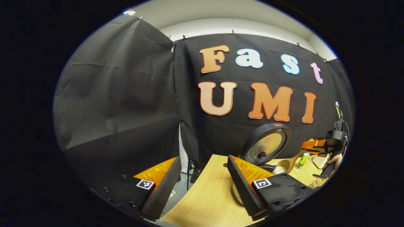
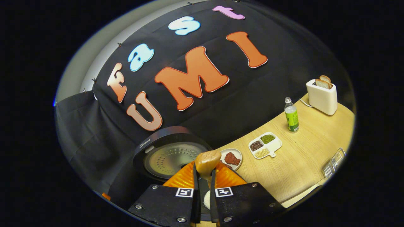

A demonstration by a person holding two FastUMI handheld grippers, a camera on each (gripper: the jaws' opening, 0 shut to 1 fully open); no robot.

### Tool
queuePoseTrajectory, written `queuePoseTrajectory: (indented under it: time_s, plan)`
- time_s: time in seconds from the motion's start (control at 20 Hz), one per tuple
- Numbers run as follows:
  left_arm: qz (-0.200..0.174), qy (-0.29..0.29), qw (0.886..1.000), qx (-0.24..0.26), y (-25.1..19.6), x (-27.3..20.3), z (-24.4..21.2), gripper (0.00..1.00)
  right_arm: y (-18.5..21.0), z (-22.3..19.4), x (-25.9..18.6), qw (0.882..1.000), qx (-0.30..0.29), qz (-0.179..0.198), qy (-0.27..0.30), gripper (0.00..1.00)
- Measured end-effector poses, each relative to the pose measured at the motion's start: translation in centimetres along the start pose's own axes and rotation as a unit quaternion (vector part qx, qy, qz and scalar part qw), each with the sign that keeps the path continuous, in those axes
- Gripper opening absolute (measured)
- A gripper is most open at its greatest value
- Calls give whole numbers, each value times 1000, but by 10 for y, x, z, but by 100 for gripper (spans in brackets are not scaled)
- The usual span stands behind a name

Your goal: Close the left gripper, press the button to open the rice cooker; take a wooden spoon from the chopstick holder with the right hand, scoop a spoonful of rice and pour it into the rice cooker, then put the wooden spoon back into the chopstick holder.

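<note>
Wooden spoon (image 2: 207,164): clamped between the right gripper's two fingers, its handle running down between them and its rounded bowl standing beyond the fingertips; long axis follows the fingers, bowl end pointing away from the camera toward the cooker lid.
Spoon seen from the left gripper view (image 1: 285,164): bowl at the lower left just beside the cooker, handle rising to the right into the far gripper (image 1: 315,145); it lies slanted, with pale rice showing just under the bowl.
Right gripper (image 2: 203,183): fingers drawn close together, both pressing on the spoon's handle.
Left gripper (image 1: 202,176): fingers spread wide apart, holding nothing, with the table edge between them.
Rice cooker (image 2: 172,154): lid swung up and standing open just behind the spoon's bowl, its perforated inner plate facing the camera; a patch of white rice (image 2: 207,199) shows low between the right fingers.
Hand (image 1: 335,159): grips the far gripper at the right edge of the left gripper view.
Table (image 2: 303,160): light wood with a rounded edge.
On the table: a small round plate (image 2: 232,158) with something reddish near the cooker, a divided dish (image 2: 264,145) of beans and grains beside it, a green-labelled bottle (image 2: 291,115) farther on, and a white toaster (image 2: 322,93) holding bread slices at the far end.
Near edge: a wire rack (image 2: 334,162), only partly seen.
Room: black cloth walls, pale wall above.
</note>
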State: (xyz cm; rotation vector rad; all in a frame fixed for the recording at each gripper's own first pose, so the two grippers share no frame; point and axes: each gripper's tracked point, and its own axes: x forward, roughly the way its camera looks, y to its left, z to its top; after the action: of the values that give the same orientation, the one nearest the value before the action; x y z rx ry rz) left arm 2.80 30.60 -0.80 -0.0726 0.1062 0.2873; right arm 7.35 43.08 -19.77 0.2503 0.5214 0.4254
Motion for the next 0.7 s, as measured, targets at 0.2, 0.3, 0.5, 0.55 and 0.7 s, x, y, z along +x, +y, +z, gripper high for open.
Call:
queuePoseTrajectory:
  time_s: [0.2, 0.3, 0.5, 0.55, 0.7]
  plan:
    - [2, -1, 1000, 1, 4, 0, 2, 98, 7, -2, -1, 1000, -25, 4, -2, 11]
    - [3, -1, 1000, 2, 5, -1, 1, 99, 10, -1, -1, 999, -34, 7, -3, 11]
    - [3, -1, 1000, 1, 5, -2, 0, 94, 16, 0, -3, 998, -64, 10, -8, 11]
    - [3, -1, 1000, 1, 5, -1, 0, 94, 17, 0, -4, 997, -74, 11, -9, 11]
    - [3, -1, 1000, 3, 5, -2, 0, 94, 21, 0, -5, 995, -102, 12, -14, 10]
